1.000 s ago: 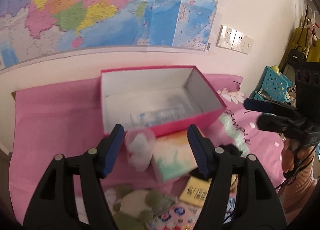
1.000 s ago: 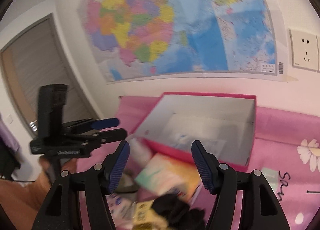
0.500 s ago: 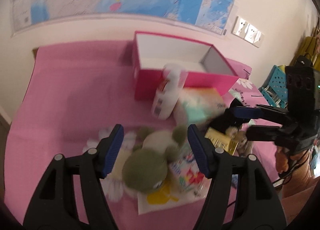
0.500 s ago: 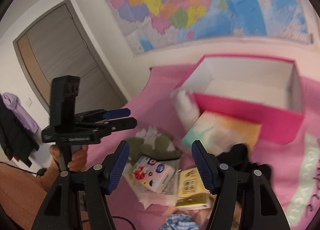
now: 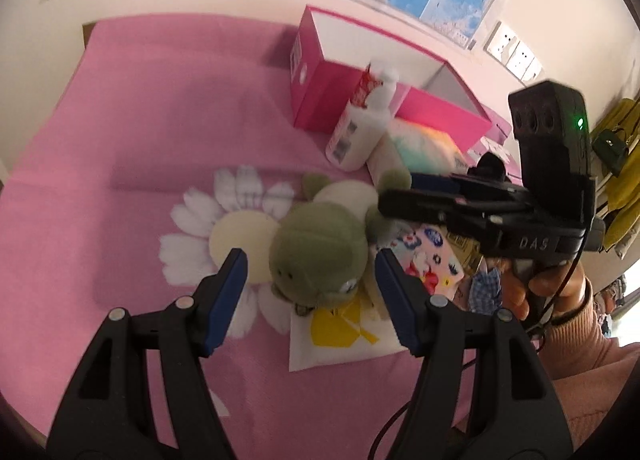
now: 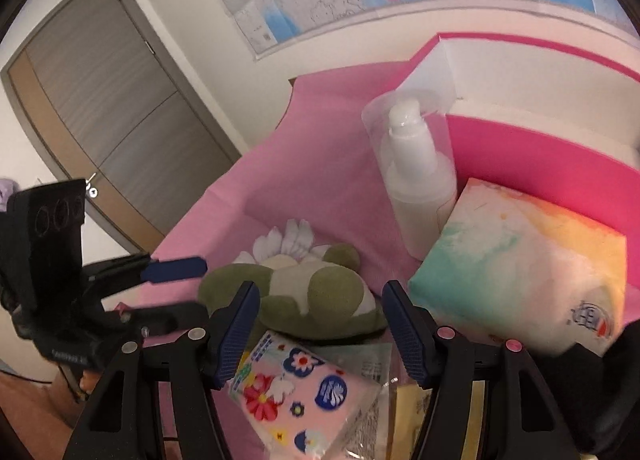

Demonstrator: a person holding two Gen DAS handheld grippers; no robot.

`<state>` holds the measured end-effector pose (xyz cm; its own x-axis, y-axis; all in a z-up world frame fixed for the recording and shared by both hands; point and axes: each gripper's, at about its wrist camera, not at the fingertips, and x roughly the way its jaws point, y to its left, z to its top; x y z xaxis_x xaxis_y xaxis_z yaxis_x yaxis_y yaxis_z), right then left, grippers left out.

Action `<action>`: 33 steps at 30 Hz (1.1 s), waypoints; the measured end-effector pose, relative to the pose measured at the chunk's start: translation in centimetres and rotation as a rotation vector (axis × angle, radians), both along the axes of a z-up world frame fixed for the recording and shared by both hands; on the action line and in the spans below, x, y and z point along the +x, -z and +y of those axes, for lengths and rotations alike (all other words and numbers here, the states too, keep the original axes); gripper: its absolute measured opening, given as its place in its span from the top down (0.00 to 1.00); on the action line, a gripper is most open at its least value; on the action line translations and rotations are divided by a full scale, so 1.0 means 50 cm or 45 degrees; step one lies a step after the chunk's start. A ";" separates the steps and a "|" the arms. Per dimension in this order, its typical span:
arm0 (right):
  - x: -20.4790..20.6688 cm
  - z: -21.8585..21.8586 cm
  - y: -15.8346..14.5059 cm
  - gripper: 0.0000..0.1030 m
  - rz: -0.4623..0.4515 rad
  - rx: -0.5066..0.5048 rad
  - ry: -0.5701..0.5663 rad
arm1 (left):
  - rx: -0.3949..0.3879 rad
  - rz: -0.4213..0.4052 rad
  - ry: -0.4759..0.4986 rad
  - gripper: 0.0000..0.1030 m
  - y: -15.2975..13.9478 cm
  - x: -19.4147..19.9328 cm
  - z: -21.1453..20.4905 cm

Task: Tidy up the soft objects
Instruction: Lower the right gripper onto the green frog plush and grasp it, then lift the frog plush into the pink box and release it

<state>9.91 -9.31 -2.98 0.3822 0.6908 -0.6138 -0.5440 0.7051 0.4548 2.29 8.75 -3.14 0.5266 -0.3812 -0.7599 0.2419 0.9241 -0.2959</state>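
On the pink cloth [image 5: 120, 108] there is one green plush frog [image 5: 320, 248] lying on a white daisy print [image 5: 224, 228]. The left gripper [image 5: 310, 292] has its fingers [image 5: 226, 300] spread on both sides of the frog's head, not touching it. Behind stand one white bottle [image 6: 416, 180] and one pink box [image 6: 540, 148]. One soft tissue pack [image 6: 524, 272] lies by the box. The right gripper [image 6: 320, 328] has just been closing its fingers a little; they are apart, pinching nothing, above one flowery packet [image 6: 296, 396].
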 end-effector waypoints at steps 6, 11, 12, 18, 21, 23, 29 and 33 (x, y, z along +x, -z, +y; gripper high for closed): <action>-0.003 0.009 -0.002 0.57 -0.025 0.019 -0.002 | -0.034 0.055 0.024 0.37 0.021 0.008 -0.010; -0.011 0.016 -0.010 0.78 -0.082 -0.022 0.007 | -0.038 0.064 -0.001 0.47 0.022 0.007 0.000; -0.010 0.013 -0.009 0.78 -0.074 -0.005 0.003 | -0.047 0.065 0.000 0.48 0.022 0.007 0.003; -0.013 -0.003 -0.011 0.78 -0.059 0.068 0.018 | -0.053 -0.003 0.006 0.48 -0.011 -0.006 0.006; -0.028 -0.016 -0.039 0.78 -0.107 0.101 0.016 | -0.058 -0.061 0.022 0.48 -0.041 -0.012 0.007; -0.038 -0.025 -0.060 0.78 -0.139 0.125 0.015 | -0.052 -0.110 0.039 0.48 -0.067 -0.018 0.003; -0.076 -0.060 -0.138 0.78 -0.262 0.190 0.040 | -0.057 -0.262 0.114 0.48 -0.149 -0.027 -0.013; -0.104 -0.092 -0.198 0.78 -0.368 0.224 0.074 | -0.053 -0.360 0.174 0.48 -0.207 -0.015 -0.034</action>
<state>4.69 -13.90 6.90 0.5648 0.7483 -0.3478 -0.6294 0.6633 0.4049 1.54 7.05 7.21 0.6565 -0.4907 -0.5729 0.4414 0.8658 -0.2358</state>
